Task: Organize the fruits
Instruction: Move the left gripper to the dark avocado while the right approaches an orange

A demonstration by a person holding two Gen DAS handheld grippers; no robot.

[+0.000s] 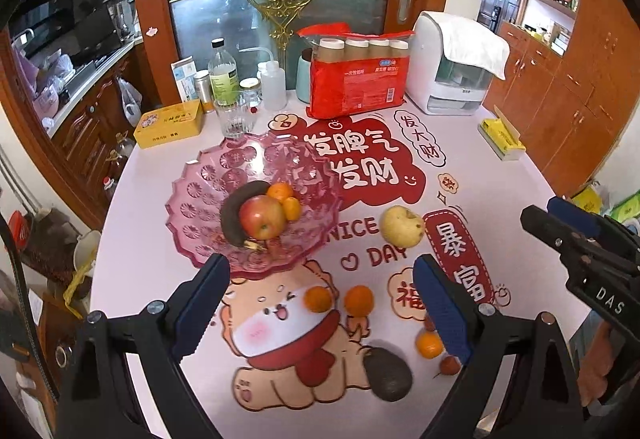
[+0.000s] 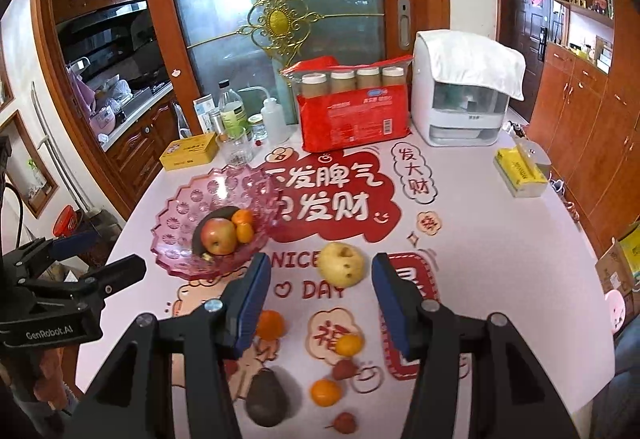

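We see the pink bowl (image 1: pixel 200 199) on the table (image 1: pixel 500 199) holding a red apple (image 1: pixel 262 217), a dark banana (image 1: pixel 230 215) and two oranges (image 1: pixel 280 191). The yellow pear (image 2: pixel 342 263) lies beside it. Our left gripper (image 1: pixel 320 309) and right gripper (image 2: pixel 320 303) hang spread and empty. Only the right view shows both small red fruits (image 2: pixel 345 369); the left gripper's finger (image 1: pixel 442 313) half hides one. The avocado (image 2: pixel 267 397) lies nearest us.

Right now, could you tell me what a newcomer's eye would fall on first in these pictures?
Probably the pink glass bowl at the table's left, holding a red apple, a dark banana and small oranges. Next, the yellow pear standing alone mid-table on the red cartoon tablecloth, and nearer the camera a dark avocado among scattered oranges.
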